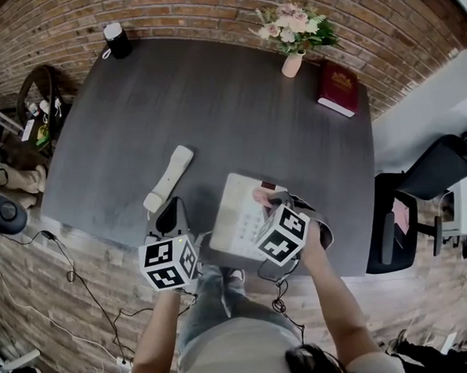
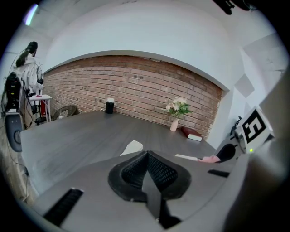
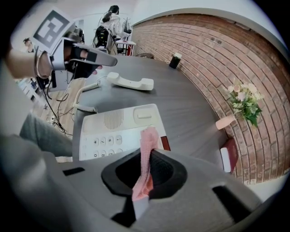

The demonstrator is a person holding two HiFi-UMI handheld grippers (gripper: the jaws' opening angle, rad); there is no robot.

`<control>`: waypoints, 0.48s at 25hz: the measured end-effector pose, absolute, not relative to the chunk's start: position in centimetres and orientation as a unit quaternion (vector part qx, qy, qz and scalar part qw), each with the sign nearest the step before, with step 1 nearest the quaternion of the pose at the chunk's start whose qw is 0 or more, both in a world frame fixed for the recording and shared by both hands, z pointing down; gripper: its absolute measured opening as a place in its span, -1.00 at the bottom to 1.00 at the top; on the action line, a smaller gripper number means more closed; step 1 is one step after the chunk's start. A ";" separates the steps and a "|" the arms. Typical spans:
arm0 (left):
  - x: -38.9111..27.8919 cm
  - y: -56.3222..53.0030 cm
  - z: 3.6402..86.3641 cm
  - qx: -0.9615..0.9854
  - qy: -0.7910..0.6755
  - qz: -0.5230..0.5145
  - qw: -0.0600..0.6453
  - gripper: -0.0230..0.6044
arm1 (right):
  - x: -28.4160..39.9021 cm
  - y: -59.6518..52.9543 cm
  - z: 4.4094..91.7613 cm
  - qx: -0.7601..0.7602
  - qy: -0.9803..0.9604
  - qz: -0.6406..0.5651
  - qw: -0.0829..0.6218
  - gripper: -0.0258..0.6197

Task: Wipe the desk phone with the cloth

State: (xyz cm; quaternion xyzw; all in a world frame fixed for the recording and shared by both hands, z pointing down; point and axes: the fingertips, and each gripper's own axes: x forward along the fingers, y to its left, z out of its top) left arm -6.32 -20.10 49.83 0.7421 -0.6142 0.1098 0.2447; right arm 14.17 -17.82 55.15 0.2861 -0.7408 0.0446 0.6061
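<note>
The white desk phone base (image 1: pixel 239 209) sits at the near edge of the dark table (image 1: pixel 213 104); its keypad (image 3: pixel 106 139) faces up. Its handset (image 1: pixel 168 179) lies off the cradle on the table to the left, and shows too as the handset (image 3: pixel 130 82). My right gripper (image 1: pixel 270 197) is over the base's right side, shut on a pink cloth (image 3: pixel 147 152) that hangs above the keys. The left gripper (image 1: pixel 171 219) hovers just near of the handset, jaws shut and holding nothing; in its own view only the handset tip (image 2: pixel 132 147) shows past them.
A vase of flowers (image 1: pixel 291 35), a red book (image 1: pixel 338 89) and a black cylinder (image 1: pixel 116 41) stand at the table's far side. A black chair (image 1: pixel 394 231) is at the right. Cables (image 1: pixel 82 286) trail over the brick floor on the left.
</note>
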 end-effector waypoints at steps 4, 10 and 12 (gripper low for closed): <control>-6.5 -20.0 49.9 0.742 -0.615 0.110 0.244 -0.91 | 14.0 -17.4 55.3 0.284 -0.740 0.051 0.607 -0.85; -6.7 -19.5 49.9 0.742 -0.615 0.109 0.244 -0.91 | 14.0 -16.8 55.4 0.282 -0.740 0.052 0.608 -0.85; -6.7 -19.4 50.0 0.742 -0.615 0.109 0.244 -0.91 | 13.9 -16.7 55.5 0.282 -0.740 0.054 0.609 -0.85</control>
